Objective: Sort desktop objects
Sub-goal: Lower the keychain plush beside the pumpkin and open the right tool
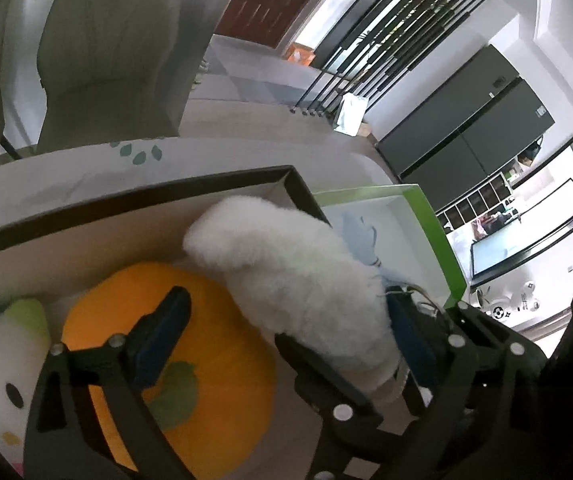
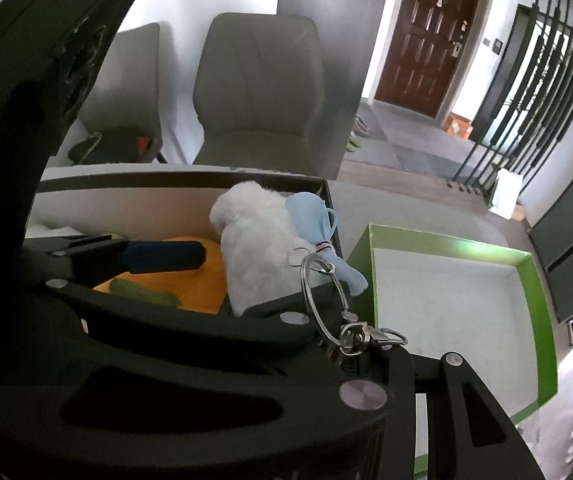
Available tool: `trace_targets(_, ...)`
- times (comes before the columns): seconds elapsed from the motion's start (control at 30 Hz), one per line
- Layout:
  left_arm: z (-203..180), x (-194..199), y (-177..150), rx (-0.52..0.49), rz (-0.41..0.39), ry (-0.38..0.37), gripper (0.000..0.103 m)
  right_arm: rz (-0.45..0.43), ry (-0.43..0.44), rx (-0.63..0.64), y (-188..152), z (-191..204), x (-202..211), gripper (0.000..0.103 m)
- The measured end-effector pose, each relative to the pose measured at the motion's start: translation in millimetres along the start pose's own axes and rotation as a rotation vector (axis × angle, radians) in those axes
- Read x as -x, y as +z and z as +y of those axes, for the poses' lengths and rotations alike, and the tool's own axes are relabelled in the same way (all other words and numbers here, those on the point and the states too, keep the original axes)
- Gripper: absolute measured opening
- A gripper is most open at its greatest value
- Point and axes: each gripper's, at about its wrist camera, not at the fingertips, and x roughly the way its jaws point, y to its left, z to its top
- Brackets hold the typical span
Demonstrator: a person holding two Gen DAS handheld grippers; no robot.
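A white fluffy plush [image 1: 286, 272] hangs tilted over the dark-rimmed box [image 1: 166, 184], above an orange pumpkin plush [image 1: 206, 360] and a white cat plush [image 1: 2, 360]. My left gripper [image 1: 286, 300] is open, and the fluffy plush sits between its fingers, clear of the left pad [image 1: 162, 332]. In the right wrist view a metal keyring [image 2: 322, 296] joins the fluffy plush [image 2: 258, 248] and a light-blue cloth piece [image 2: 314, 216]. My right gripper [image 2: 382, 350] is shut on the keyring's clasp, its fingers mostly hidden behind the left gripper's frame. A green box [image 2: 534, 300] lies to the right with a bare white floor.
The boxes sit on a pale table with a leaf print [image 1: 138, 152]. Two grey chairs [image 2: 258, 88] stand behind the table's far edge. Beyond them are a brown door [image 2: 430, 40] and black railings [image 2: 526, 80]. The left gripper's housing [image 2: 46, 60] fills the right view's left side.
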Motion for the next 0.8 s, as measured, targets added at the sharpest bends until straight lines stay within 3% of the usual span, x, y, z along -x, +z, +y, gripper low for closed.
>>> trace_targets(0.1,5.5,0.4,-1.3,0.025,0.022,0.017,0.097,0.019,-0.032,0.008,3.0,5.4,-2.5,0.046)
trace_targets(0.3,21.4,18.8,-3.6,0.043,-0.01,0.093,0.097,0.038,-0.086,0.012,6.4,9.4,-5.7,0.043)
trace_targets(0.43,25.8,20.8,-5.1,0.043,-0.005,0.096,0.097,0.041,-0.108,0.02,6.7,12.9,-6.3,0.043)
trace_targets(0.6,30.0,24.9,-6.2,0.039,0.002,0.103,0.097,0.054,-0.1,0.031,6.8,14.3,-7.6,0.043)
trace_targets(0.8,31.1,21.3,-6.0,0.047,0.032,0.172,0.097,0.095,-0.06,0.032,7.0,7.3,-20.7,0.03)
